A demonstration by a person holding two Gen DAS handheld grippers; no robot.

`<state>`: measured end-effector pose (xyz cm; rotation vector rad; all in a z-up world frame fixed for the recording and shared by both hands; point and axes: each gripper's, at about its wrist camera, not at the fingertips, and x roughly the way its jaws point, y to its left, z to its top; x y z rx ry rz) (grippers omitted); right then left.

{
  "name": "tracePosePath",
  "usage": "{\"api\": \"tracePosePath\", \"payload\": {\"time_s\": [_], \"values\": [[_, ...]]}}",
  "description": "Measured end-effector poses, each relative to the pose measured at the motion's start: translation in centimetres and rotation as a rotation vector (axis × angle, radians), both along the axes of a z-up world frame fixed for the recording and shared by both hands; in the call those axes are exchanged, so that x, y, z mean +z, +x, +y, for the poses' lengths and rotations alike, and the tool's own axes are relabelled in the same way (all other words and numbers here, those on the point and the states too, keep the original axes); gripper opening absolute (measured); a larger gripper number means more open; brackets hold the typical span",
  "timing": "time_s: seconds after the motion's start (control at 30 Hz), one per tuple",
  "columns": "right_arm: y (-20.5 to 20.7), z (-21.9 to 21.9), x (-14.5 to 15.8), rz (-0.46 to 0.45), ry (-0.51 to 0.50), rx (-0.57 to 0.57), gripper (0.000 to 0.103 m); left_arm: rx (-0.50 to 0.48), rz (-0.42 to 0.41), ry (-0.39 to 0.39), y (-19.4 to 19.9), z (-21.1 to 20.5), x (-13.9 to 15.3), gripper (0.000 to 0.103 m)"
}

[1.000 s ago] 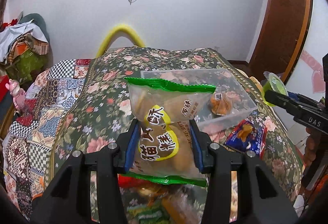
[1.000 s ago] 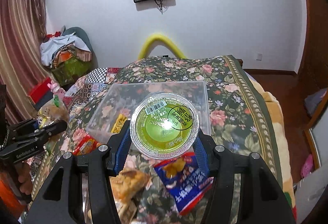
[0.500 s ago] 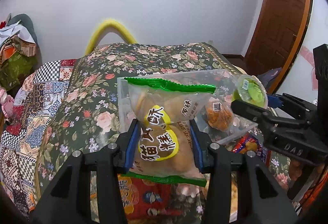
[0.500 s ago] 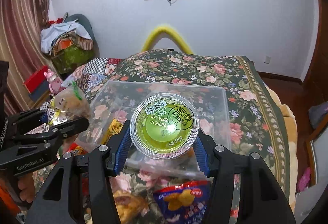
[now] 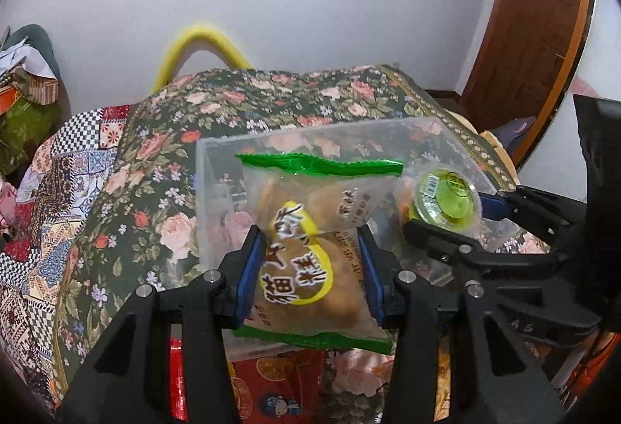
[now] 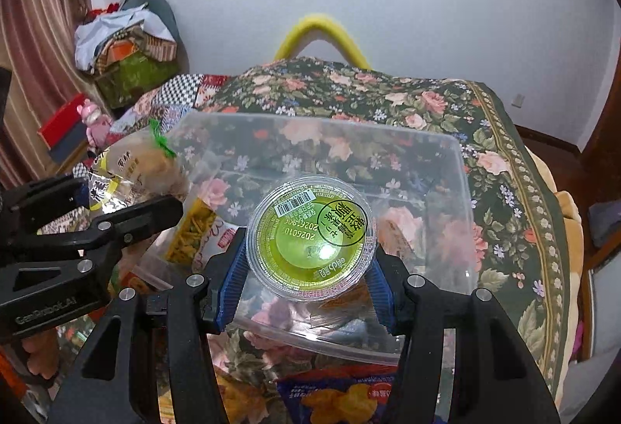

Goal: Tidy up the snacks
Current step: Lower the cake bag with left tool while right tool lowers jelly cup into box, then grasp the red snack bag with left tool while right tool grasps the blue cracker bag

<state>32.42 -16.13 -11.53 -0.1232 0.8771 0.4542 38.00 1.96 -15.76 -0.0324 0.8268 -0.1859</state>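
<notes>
The left claw is closed on a clear pastry bag with green sealed ends, its blue pads pressing the bag's two sides; the bag stands upright between them, over the near left part of a clear plastic box. The right claw grips a round cup of green jelly by its sides, foil lid facing the camera, and holds it above the same box, towards the near wall. Seen from the left wrist, the cup sits just to the right of the bag, with the right claw reaching in from the right edge.

Inside the box lie a packet with yellow strips at the left end and something orange-brown, mostly hidden behind the cup and bag. The box rests on a bed with a dark floral cover.

Outside the box, at its near side, lie a blue snack packet and a red packet. A yellow padded arch stands beyond the bed's far end.
</notes>
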Motion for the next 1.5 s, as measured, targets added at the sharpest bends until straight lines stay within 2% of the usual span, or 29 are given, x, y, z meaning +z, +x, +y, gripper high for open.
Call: {"api": "tracePosePath", "payload": {"time_s": [0.13,0.3,0.4,0.43,0.47,0.5,0.77,0.9,1.03,1.1,1.13,1.17,1.27,1.5], "values": [[0.1,0.1,-0.5,0.016,-0.014,0.011,0.053,0.010,0.027,-0.009,0.3,0.0,-0.7,0.048],[-0.2,0.5,-0.7,0.005,-0.072,0.027,0.053,0.007,0.022,-0.025,-0.1,0.4,-0.5,0.052],[-0.6,0.4,-0.3,-0.028,-0.082,0.029,0.059,0.007,0.005,-0.021,-0.8,0.5,0.2,0.053],[-0.9,0.2,0.1,-0.050,-0.084,0.019,0.065,0.006,0.001,-0.020,-1.0,0.6,0.4,0.054],[-1.0,0.1,0.4,-0.064,-0.082,0.013,0.071,0.007,-0.007,-0.018,-1.4,0.7,0.8,0.055],[-1.2,-0.1,0.8,-0.073,-0.076,0.011,0.073,0.007,-0.014,-0.015,-1.7,0.8,1.1,0.055],[-2.8,-2.3,3.8,-0.107,-0.007,-0.018,0.075,0.013,-0.065,0.018,-5.2,2.1,3.8,0.063],[-4.3,-3.5,4.5,-0.109,0.018,-0.037,0.078,0.015,-0.060,0.023,-7.0,2.7,4.2,0.067],[-5.5,-4.5,4.5,-0.102,0.014,-0.048,0.078,0.016,-0.034,0.028,-8.3,3.2,3.6,0.072],[-6.0,-5.1,4.2,-0.095,0.004,-0.052,0.078,0.022,-0.013,0.022,-8.8,3.6,3.0,0.079],[-6.2,-5.4,4.0,-0.089,-0.001,-0.054,0.079,0.025,-0.001,0.010,-9.0,3.9,2.7,0.088],[-6.4,-5.7,3.7,-0.081,-0.005,-0.055,0.081,0.029,0.004,0.000,-9.3,4.1,2.3,0.091],[-7.0,-6.4,2.8,-0.068,-0.013,-0.066,0.087,0.041,0.012,0.020,-10.0,4.4,1.3,0.092],[-7.7,-7.6,-0.4,0.014,-0.032,-0.070,0.087,0.030,0.090,0.043,-9.8,4.9,-2.1,0.093]]}}
